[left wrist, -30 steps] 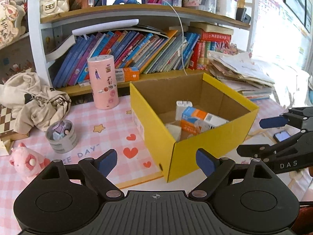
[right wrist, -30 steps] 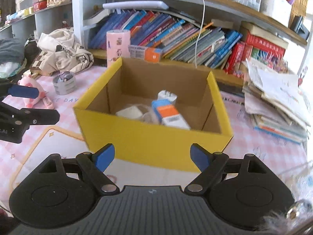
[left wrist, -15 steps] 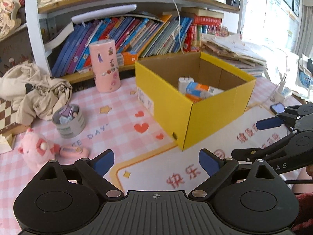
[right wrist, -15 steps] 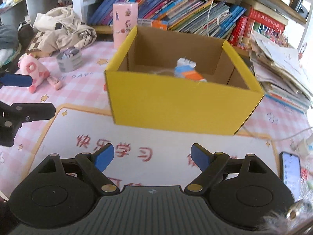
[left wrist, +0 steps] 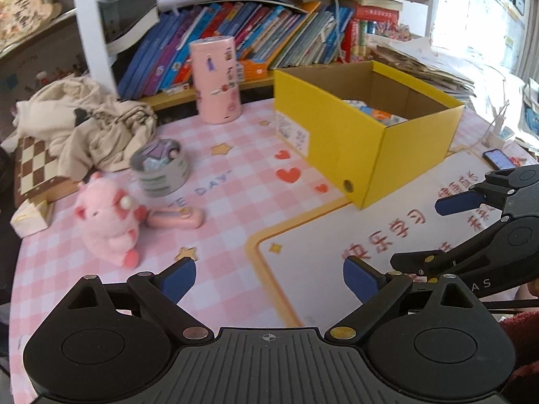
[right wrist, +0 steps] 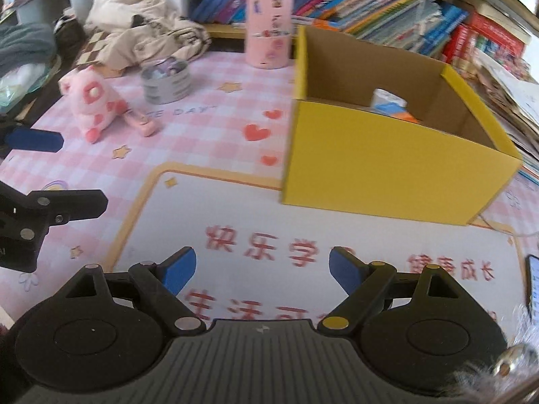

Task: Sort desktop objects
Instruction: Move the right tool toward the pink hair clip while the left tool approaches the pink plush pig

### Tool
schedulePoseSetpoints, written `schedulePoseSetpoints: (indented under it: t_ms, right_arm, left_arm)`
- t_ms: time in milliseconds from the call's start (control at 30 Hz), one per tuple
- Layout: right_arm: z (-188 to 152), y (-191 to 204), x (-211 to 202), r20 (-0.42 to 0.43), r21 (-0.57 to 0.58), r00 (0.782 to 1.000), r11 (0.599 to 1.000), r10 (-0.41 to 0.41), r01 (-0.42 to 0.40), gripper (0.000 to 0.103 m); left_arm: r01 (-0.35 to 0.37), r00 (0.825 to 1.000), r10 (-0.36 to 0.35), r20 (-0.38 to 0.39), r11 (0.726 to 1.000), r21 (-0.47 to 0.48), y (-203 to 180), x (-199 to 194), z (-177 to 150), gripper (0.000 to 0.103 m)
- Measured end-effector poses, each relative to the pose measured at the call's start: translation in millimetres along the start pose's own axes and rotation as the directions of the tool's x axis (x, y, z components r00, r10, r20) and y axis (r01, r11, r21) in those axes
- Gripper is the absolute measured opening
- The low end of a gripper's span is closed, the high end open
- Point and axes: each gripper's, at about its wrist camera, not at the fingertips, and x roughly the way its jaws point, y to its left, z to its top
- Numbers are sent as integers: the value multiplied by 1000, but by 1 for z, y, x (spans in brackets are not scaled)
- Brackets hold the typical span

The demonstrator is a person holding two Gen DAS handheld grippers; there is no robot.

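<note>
both grippers, left [left wrist: 268,278] and right [right wrist: 262,269], hang open and empty; next, probably the pig [left wrist: 107,222] goes into the box [left wrist: 340,144].

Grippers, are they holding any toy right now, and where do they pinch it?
Nothing is held. The left gripper and right gripper are both open and empty above the desk mat.

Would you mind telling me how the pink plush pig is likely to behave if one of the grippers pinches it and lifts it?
The pink plush pig looks soft and fuzzy, so it would probably squash between the fingers rather than resist. It seems light for its bulk. It sits upright on a rounded body, so a sideways nudge would likely topple it toward the pink stapler-like item beside it.
</note>
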Motion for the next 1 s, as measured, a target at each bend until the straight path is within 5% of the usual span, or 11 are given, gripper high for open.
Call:
schedulePoseSetpoints:
  t_ms: [567,800,1000]
  right_arm:
    - [30,63,18,13,-195,998,979,62,-58,86]
    - [47,73,32,1,-246,993,963,115,-111,84]
    - [66,77,48,-7,-237,987,958,163,-160,79]
  left_arm:
    - [-73,997,75,18,992,-101,55,-4,-9,97]
    - [-166,985,173,24,971,-169,78,1,-11,97]
    - [-179,982,187,12,957,-227,96,11,-10,97]
